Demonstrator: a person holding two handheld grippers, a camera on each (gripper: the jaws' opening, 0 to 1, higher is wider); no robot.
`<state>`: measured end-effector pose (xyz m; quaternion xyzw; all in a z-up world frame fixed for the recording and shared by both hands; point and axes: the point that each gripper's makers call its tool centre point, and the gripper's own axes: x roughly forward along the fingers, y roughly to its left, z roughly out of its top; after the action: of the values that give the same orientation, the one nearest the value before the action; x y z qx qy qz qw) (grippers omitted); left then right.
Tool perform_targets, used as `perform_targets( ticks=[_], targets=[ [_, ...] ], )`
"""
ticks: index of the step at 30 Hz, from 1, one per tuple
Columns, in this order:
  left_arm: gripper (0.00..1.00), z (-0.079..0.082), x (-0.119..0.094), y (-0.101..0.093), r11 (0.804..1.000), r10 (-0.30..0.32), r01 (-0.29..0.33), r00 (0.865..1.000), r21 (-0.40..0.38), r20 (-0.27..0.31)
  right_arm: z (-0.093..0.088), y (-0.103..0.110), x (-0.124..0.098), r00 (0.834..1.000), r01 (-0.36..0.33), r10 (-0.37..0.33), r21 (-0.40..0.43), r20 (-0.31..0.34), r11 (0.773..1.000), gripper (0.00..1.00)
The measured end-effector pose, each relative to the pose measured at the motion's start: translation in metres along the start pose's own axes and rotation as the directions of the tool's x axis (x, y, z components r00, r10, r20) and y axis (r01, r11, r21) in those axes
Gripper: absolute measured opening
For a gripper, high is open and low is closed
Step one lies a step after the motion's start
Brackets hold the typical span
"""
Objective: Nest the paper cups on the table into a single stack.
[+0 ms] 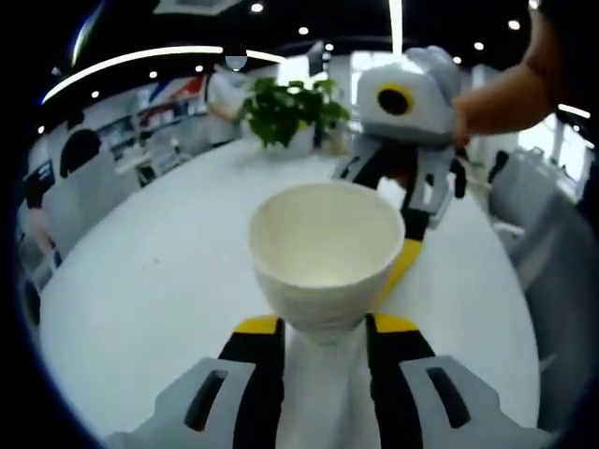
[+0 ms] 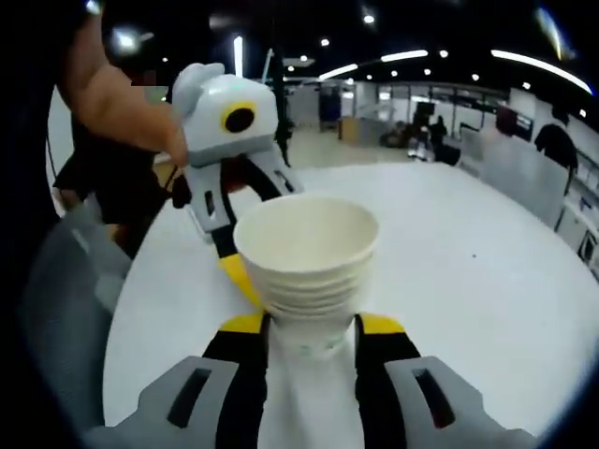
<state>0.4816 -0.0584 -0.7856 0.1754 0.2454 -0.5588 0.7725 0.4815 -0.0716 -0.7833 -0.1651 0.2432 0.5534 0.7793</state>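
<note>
Left gripper (image 1: 323, 327) jaws pinch a single white paper cup (image 1: 326, 251) above the round white table (image 1: 150, 281). Right gripper (image 2: 311, 329) jaws clamp a nested stack of white paper cups (image 2: 309, 257).

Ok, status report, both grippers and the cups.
Left gripper shut on cup. Right gripper shut on cup stack. Table between them, nothing in the way.

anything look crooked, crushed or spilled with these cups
Nothing stands out. The stack sits upright between the right tongs, its rims nested evenly, with no dents or spills. In the left gripper view the cup between the left tongs is likewise upright and looks empty. The table around it looks dry.
</note>
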Motion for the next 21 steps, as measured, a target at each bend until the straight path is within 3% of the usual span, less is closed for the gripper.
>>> perform_targets(
  ticks=[5,12,19,21],
  targets=[
    [0.33,0.008,0.005,0.037,1.0,0.004,-0.004,1.0,-0.01,-0.022,0.011,-0.031,0.008,1.0,0.005,-0.005,0.005,0.0,1.0,0.33],
    [0.33,0.007,0.016,0.064,1.0,-0.001,0.0,0.999,-0.026,-0.046,0.011,-0.059,0.022,1.0,-0.017,0.017,0.052,-0.006,0.999,0.33],
    [0.32,-0.011,0.031,0.06,0.998,-0.017,0.013,0.998,-0.065,-0.063,-0.01,-0.057,0.032,0.998,-0.03,0.033,0.052,-0.051,0.998,0.33],
    [0.32,-0.007,0.029,0.063,0.998,-0.001,-0.001,0.999,-0.059,-0.048,-0.008,-0.06,0.03,0.999,-0.017,0.02,0.072,-0.03,0.997,0.33]
  ],
)
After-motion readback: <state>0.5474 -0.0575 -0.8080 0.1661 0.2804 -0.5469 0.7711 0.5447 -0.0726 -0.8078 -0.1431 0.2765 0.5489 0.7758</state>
